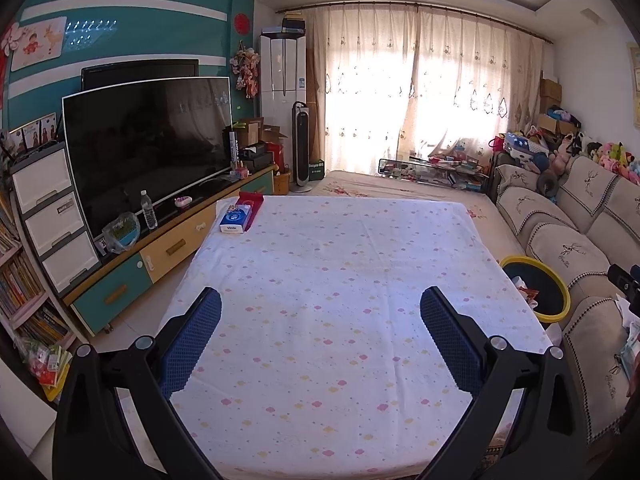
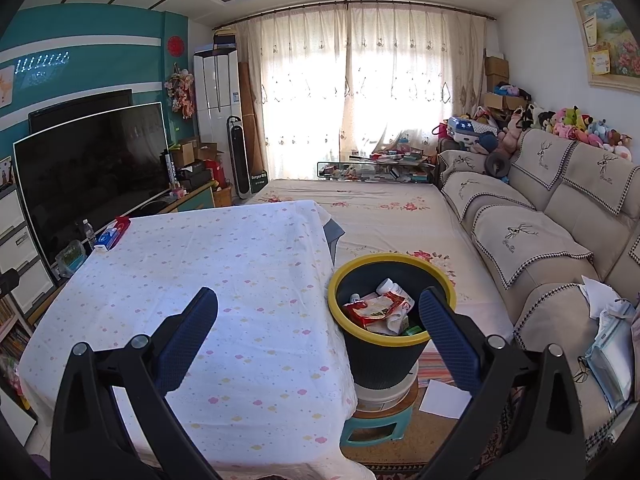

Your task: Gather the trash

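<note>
At far left a water bottle [image 1: 149, 210] stands on the TV cabinet [image 1: 176, 236] before the television [image 1: 148, 140]. A blue tissue box [image 1: 235, 219] lies at the far left corner of the cloth-covered tabletop [image 1: 340, 280]. The left tool [image 1: 320, 300] hangs above that cloth, jaws spread wide and holding nothing. The right tool [image 2: 318, 300] is likewise spread and empty, over the tabletop's right edge. Just beside that edge, the yellow-rimmed trash bin [image 2: 394, 344] holds the trash: a red wrapper [image 2: 374, 310], a white bottle [image 2: 390, 287].
</note>
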{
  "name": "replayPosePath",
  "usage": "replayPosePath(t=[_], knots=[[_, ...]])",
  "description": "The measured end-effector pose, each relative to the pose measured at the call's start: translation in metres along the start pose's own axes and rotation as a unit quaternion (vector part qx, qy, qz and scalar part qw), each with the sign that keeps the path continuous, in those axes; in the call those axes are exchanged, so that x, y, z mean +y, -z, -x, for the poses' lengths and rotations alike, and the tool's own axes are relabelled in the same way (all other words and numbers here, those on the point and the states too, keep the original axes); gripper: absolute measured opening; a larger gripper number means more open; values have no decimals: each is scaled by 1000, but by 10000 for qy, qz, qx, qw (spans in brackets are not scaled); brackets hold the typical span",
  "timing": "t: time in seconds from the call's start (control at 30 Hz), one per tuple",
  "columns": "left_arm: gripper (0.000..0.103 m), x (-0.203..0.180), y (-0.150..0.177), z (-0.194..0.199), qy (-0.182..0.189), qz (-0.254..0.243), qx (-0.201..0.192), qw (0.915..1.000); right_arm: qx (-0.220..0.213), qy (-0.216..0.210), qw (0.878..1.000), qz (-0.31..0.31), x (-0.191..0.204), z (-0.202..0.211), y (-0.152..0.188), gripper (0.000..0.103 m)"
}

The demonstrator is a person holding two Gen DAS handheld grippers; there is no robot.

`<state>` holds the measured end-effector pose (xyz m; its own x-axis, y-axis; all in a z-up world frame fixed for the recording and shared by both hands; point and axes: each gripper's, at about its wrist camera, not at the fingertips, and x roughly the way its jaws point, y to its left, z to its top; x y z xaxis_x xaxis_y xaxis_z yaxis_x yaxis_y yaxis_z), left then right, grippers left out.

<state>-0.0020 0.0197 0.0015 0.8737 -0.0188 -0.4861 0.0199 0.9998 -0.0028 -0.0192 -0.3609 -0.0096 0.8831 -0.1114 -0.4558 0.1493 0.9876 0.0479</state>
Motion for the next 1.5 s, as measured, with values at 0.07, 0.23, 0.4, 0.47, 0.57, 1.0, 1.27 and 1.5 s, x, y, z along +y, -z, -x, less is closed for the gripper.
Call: replayPosePath(t=[0.07,0.23,0.4,0.47,0.57,1.0,1.27,1.5], knots=[[98,0,1,-1,4,4,10,10000,10,-5,10000,-2,0,-1,1,96],[98,-1,1,-1,11,-2,11,10000,14,-18,10000,-14,-1,-1,2,96],[98,-2,3,-4,23,6,50,10000,40,-20,10000,-19,-2,-3,4,96],[98,-2,4,-5,29,23,71,10000,42,-18,10000,-19,-2,-3,4,96],[98,-2,5,-6,43,35,88,9999,42,-23,10000,-21,-2,-3,4,96],[98,-2,5,-9,45,24,105,9999,74,-19,10000,-11,-1,-6,7,96],[98,-2,5,-10,38,19,114,9999,94,-26,10000,-16,0,-8,9,96],[98,-3,7,-12,40,17,139,9999,105,-28,9999,-19,-1,-9,9,96]])
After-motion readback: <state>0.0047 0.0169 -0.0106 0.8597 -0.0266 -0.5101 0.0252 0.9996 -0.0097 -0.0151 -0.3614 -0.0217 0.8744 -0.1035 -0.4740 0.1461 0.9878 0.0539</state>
